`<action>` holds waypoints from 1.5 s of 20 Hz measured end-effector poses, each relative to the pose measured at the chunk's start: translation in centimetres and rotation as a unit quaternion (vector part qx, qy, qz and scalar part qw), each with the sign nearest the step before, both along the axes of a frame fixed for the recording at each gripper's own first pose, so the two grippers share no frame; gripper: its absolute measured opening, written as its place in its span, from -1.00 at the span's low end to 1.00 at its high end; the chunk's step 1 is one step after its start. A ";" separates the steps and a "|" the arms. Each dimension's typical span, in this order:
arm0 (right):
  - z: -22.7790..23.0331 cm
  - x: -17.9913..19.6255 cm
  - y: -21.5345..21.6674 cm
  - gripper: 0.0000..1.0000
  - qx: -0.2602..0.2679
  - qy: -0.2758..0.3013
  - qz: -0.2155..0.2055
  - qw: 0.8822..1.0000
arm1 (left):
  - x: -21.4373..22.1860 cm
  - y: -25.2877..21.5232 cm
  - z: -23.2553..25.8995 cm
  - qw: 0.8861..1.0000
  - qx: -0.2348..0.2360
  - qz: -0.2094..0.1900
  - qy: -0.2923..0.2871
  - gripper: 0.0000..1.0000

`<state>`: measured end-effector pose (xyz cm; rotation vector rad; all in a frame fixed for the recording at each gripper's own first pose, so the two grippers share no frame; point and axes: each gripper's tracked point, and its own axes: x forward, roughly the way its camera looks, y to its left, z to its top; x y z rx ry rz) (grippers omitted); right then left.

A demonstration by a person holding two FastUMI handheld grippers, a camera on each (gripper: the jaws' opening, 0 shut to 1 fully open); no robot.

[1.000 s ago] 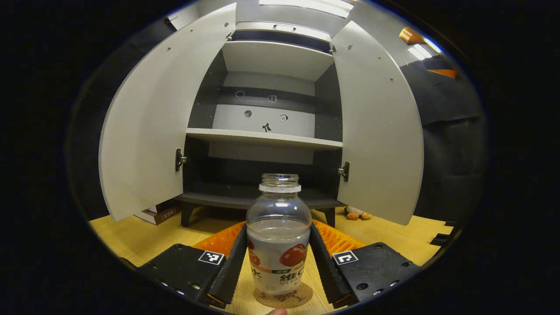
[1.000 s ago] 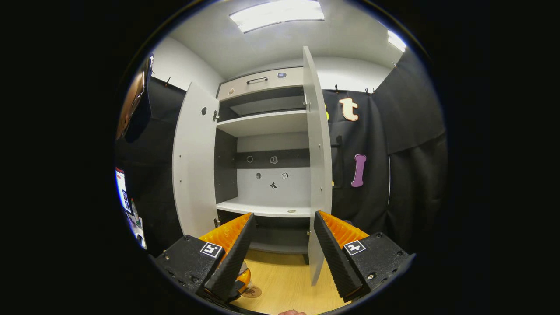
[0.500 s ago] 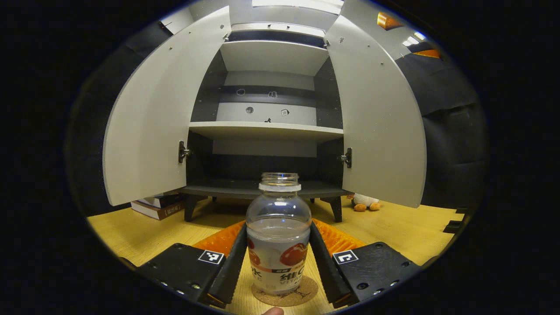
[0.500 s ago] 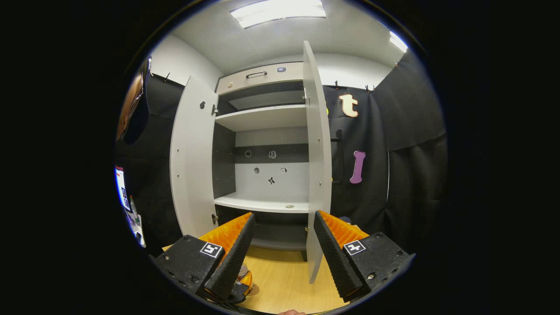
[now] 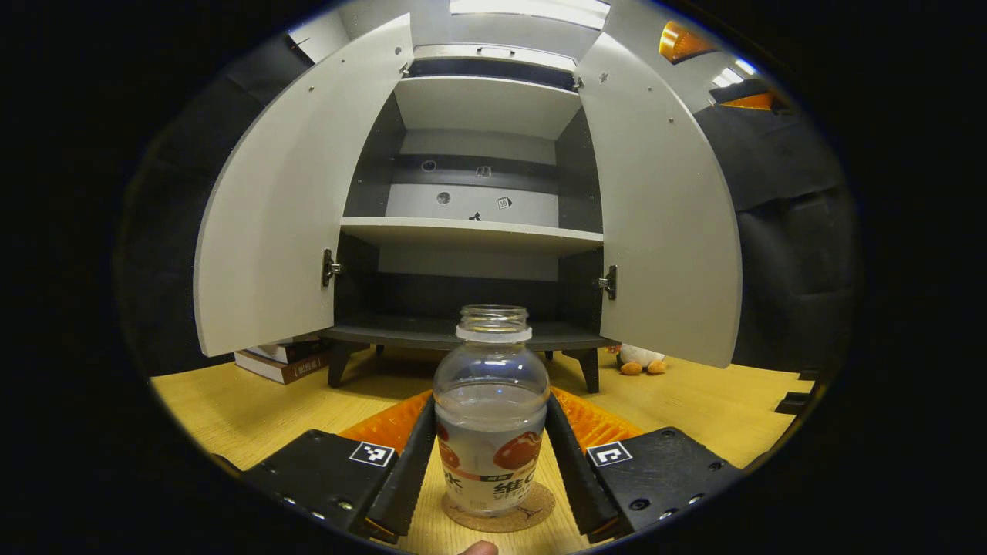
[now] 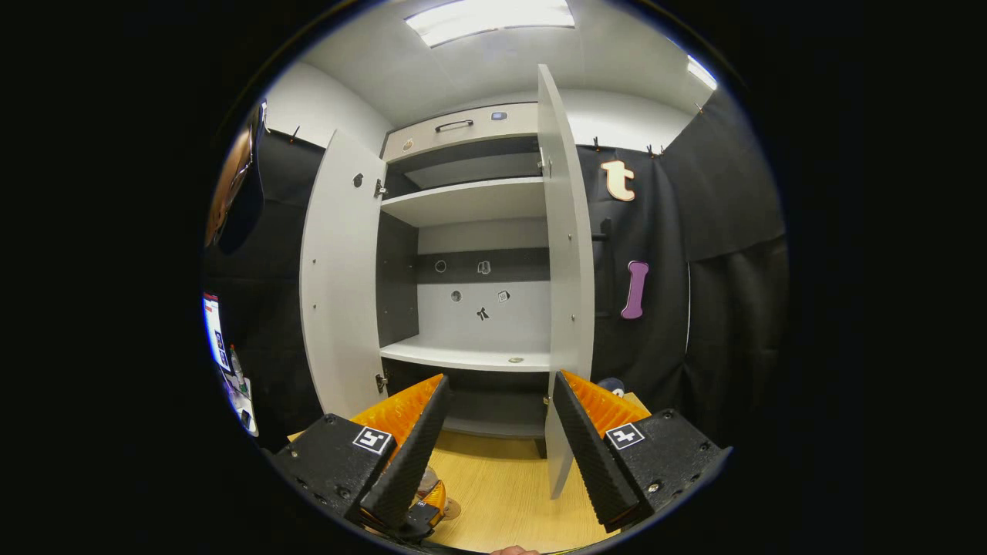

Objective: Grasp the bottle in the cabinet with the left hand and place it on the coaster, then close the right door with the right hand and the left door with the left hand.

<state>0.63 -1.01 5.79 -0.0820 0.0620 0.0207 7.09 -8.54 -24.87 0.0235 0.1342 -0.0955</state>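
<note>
A: In the left gripper view, going from left to right, what do you see?

B: At the left stands the left door (image 5: 281, 208), swung wide open. Under its lower edge lie some books (image 5: 281, 362) on the wooden bench (image 5: 231, 405). In the middle is the cabinet (image 5: 470, 231) with its pale shelf. Low in the centre the bottle (image 5: 491, 416) stands upright on the round cork coaster (image 5: 497, 509). It has no cap.

A: And the left gripper (image 5: 491, 470)?

B: Its two fingers are on both sides of the bottle and pinch its lower part. At the right is the right door (image 5: 663, 223), also open, and below it a small plush toy (image 5: 636, 358) on the bench.

A: Now the right gripper view?

B: The left door (image 6: 335, 277) is at the left of the frame, the cabinet (image 6: 478, 308) in the centre, and the right door (image 6: 570, 270) is seen almost edge-on right of centre. The right gripper (image 6: 493, 455) is at the bottom, its fingers spread apart with nothing between them. Low at the left, behind one finger, a little of the bottle (image 6: 425, 481) and coaster (image 6: 451, 509) shows.
</note>
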 end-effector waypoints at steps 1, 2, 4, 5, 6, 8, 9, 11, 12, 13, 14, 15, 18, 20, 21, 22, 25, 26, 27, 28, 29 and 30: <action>-0.1 0.1 0.0 0.65 0.001 0.001 0.001 1.000 | 0.1 0.0 0.0 1.000 0.000 -0.002 0.001 0.54; -0.2 0.1 0.1 0.65 0.003 0.003 0.002 1.000 | 0.2 0.0 -0.2 1.000 -0.001 -0.003 0.005 0.55; -0.2 0.2 0.2 0.65 0.003 0.003 0.003 1.000 | 0.2 0.1 -0.5 1.000 -0.004 0.001 0.015 0.58; -0.2 0.2 0.2 0.65 0.002 0.002 0.003 1.000 | 0.1 0.2 -0.6 1.000 -0.004 0.002 0.019 0.60; -0.1 0.1 0.2 0.65 0.000 0.002 0.003 1.000 | 0.1 0.2 -0.7 1.000 -0.004 0.001 0.021 0.61; -0.3 0.1 0.1 0.65 -0.003 0.004 0.002 1.000 | -0.2 0.1 -0.7 1.000 0.000 -0.001 0.023 0.75; -0.4 0.2 0.0 0.65 -0.003 0.005 0.001 1.000 | -0.3 0.1 -0.5 1.000 0.001 -0.002 0.019 0.91; -0.4 0.2 -0.1 0.65 0.000 0.007 0.001 1.000 | -0.7 0.0 0.5 1.000 0.003 -0.008 0.009 0.92; -0.4 0.2 -0.1 0.65 0.001 0.006 0.001 1.000 | -0.9 -0.1 1.2 1.000 0.001 -0.011 0.001 0.92; -0.3 0.3 -0.1 0.65 0.002 0.005 0.001 1.000 | -1.2 0.2 2.0 1.000 0.001 -0.010 -0.009 0.92; -0.3 0.4 -0.1 0.65 0.002 0.004 0.002 1.000 | -1.5 0.5 3.0 1.000 0.000 -0.009 -0.017 0.92; -0.3 0.5 -0.1 0.65 0.002 0.002 0.004 1.000 | -1.7 0.7 4.0 1.000 -0.004 -0.009 -0.023 0.92; -0.6 0.6 0.1 0.65 0.007 -0.001 0.009 1.000 | -2.2 1.4 8.3 0.999 -0.023 -0.006 -0.047 0.92; -0.5 0.7 0.3 0.65 0.015 -0.013 0.012 1.000 | -1.9 2.0 11.7 0.998 -0.026 -0.005 -0.061 0.92; -0.3 0.9 0.3 0.65 0.016 -0.021 0.010 1.000 | -1.8 2.4 13.2 0.998 -0.021 -0.001 -0.062 0.90; -0.3 0.9 0.2 0.65 0.016 -0.029 0.004 0.999 | -1.7 3.0 14.5 0.998 -0.016 0.002 -0.059 0.89; -0.1 0.9 0.3 0.65 0.015 -0.051 0.001 0.999 | -1.3 3.2 18.3 0.997 -0.032 -0.012 -0.064 0.89; 0.1 0.7 0.4 0.65 0.017 -0.058 0.004 0.998 | -1.2 3.4 19.5 0.997 -0.035 -0.013 -0.067 0.89; 0.2 0.7 0.5 0.65 0.020 -0.065 0.007 0.998 | -1.4 3.7 20.5 0.997 -0.036 -0.017 -0.065 0.89; 0.1 0.5 0.5 0.65 0.023 -0.068 0.008 0.997 | -1.4 3.8 21.3 0.997 -0.036 -0.021 -0.063 0.89; -0.1 0.5 0.5 0.65 0.028 -0.071 0.008 0.997 | -1.6 3.9 22.1 0.997 -0.031 -0.023 -0.061 0.89; -0.3 0.3 0.4 0.65 0.035 -0.073 0.007 0.997 | -1.7 4.2 22.7 0.998 -0.028 -0.023 -0.060 0.89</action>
